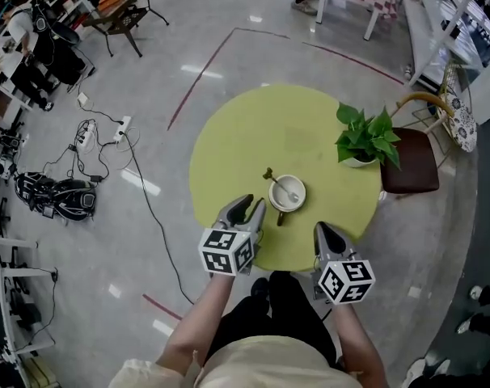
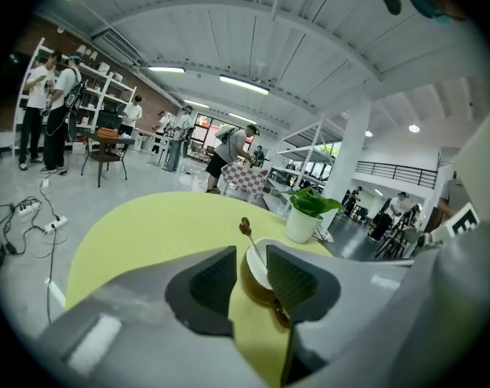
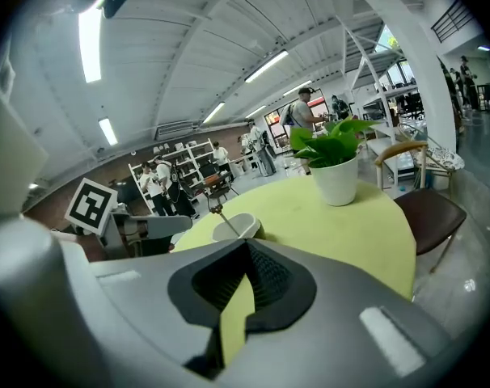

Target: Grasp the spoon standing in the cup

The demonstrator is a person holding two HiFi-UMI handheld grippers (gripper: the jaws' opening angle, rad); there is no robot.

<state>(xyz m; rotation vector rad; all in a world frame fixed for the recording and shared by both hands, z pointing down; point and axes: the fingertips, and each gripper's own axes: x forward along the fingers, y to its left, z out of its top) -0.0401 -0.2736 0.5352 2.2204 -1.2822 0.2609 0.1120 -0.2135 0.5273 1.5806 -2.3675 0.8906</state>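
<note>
Standing by the round yellow-green tabletop (image 1: 237, 144), I see the white cup (image 1: 288, 192) just nearer the person than its middle. The spoon (image 1: 276, 183) stands in the cup, bowl down, its dark-tipped handle leaning out toward 10 o'clock. Something brown shows under the cup at its 6 o'clock side, though I cannot tell what it is. The left hand-held gripper (image 1: 254, 203) hangs at about 7 o'clock from the cup, near it but touching nothing. Its two dark pads stand well apart, and only the tabletop and the edge of the cup show through the gap. The right hand-held gripper (image 1: 320, 229) sits at about 5 o'clock from the cup, over the near rim of the tabletop. Its pads are drawn together at the tips, leaving a thin sliver of tabletop visible behind them and nothing caught between. A potted green plant (image 1: 366, 136) stands at the 2 o'clock edge of the tabletop, well apart from the cup. The only print I can make out is the black-and-white square markers on the left cube (image 1: 227, 251) and the right cube (image 1: 346, 281), which are patterns rather than letters.
</note>
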